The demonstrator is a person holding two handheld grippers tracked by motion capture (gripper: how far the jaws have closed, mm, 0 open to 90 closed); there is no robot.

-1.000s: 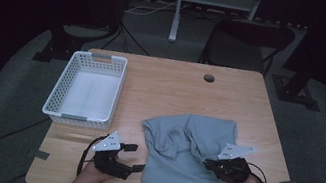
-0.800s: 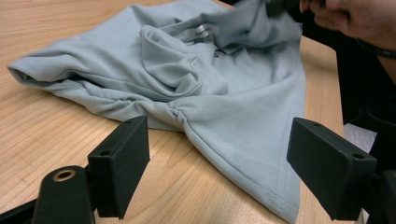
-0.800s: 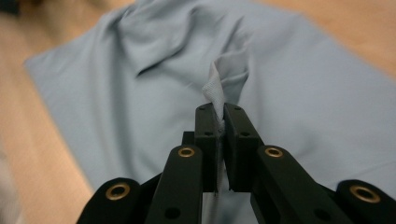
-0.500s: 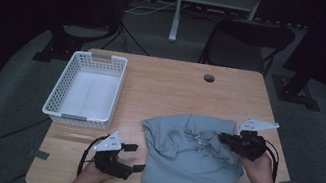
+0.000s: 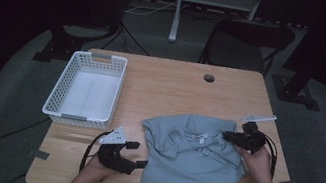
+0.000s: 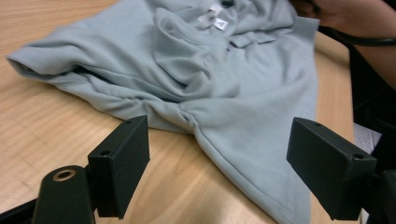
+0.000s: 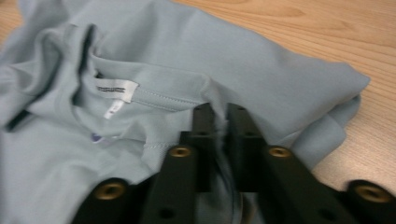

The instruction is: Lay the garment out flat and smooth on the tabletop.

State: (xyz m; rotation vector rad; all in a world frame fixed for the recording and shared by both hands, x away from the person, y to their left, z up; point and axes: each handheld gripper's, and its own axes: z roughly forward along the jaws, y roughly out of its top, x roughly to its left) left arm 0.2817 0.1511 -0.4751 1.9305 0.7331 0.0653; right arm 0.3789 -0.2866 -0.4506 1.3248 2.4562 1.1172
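Moved: my right gripper (image 5: 230, 136) has carried a pinch of shirt (image 5: 191, 152) rightward since half a second ago
Right jaws: clamped tight on a fold of fabric beside the collar
Left gripper (image 5: 139, 156): jaws spread wide, holding nothing, just short of the hem
Shirt: pale grey-blue, rumpled, white neck label (image 7: 112, 91) showing, on the table's (image 5: 167, 87) near right part
Basket (image 5: 85, 89): white, far left

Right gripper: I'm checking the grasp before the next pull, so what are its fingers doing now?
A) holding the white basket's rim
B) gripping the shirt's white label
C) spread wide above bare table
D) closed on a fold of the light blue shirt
D: in the right gripper view the right gripper has its fingers pinched together on a fold of the light blue shirt, beside the collar.
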